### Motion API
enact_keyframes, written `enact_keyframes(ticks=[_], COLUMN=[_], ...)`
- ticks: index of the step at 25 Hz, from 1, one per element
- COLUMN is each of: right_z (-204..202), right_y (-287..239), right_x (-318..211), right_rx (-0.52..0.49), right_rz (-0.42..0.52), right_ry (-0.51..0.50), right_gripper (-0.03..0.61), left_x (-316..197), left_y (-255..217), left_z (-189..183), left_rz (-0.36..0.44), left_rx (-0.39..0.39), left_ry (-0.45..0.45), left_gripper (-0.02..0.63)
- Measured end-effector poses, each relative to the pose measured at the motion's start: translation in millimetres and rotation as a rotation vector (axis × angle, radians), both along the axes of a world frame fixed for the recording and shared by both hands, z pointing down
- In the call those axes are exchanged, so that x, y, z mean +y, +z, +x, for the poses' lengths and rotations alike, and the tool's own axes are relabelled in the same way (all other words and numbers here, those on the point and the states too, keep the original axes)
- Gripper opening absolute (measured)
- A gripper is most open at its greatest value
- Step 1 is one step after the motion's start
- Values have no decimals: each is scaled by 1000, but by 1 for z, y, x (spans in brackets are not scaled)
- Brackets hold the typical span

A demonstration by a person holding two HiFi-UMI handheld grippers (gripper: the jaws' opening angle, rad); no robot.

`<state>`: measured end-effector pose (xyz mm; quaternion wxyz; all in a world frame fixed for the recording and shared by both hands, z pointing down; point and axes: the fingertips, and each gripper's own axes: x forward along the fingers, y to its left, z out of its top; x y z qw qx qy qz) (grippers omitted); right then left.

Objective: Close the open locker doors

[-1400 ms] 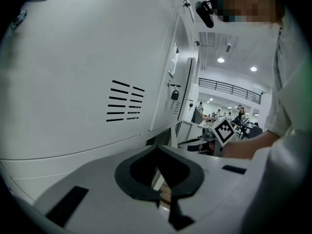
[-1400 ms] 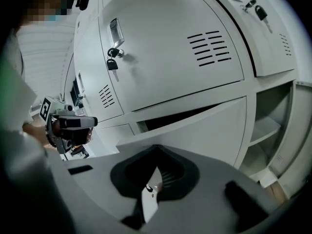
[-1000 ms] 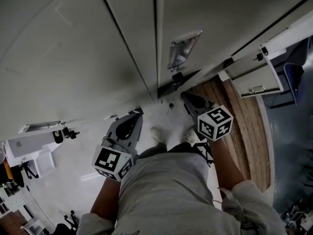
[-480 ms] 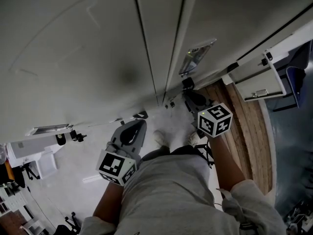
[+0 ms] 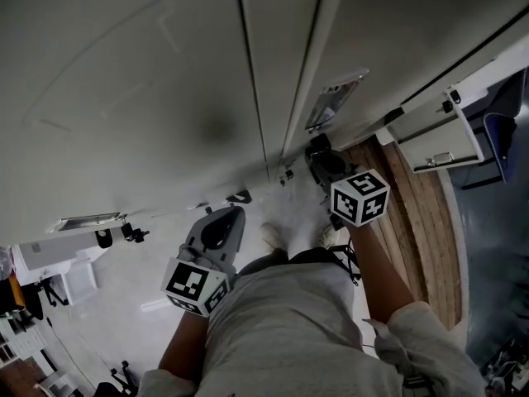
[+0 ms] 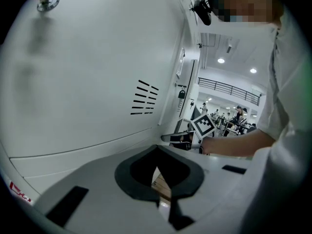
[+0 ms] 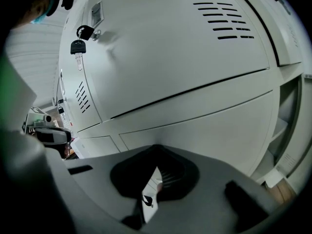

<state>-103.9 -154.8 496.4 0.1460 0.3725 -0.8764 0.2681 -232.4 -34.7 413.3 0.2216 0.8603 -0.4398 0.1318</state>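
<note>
The locker doors [image 7: 195, 126] are pale grey metal panels set in a bank. In the right gripper view, the keyed door [image 7: 161, 48] has louvre slots [image 7: 224, 18] near its top and a black-headed key [image 7: 78, 47] hanging from its lock, and it lies level with the panels below it. In the left gripper view, the slotted door [image 6: 97, 72] lies flat in the bank. In the head view, the right open door [image 5: 434, 135] stands swung out from the bank's right side, and the left open door [image 5: 58, 251] juts out at the lower left.
</note>
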Motion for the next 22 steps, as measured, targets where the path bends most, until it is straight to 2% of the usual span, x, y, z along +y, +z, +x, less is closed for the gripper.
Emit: enact_keyframes(ticks=[12,17,22], right_z=[4,27,64], right_y=[-1,-6,-25], right_x=[11,26,47], right_rx=[17,26,26], right_rz=[7,7,34], right_ry=[1,49,117], right_gripper=[25,25,25], left_x=[-1,-2,-3], left_y=[1,0,-1], left_z=[12,32,68], left_rz=[4,10,15], left_rx=[6,20,34], left_ry=[46,109,209], left_gripper=[15,15,15])
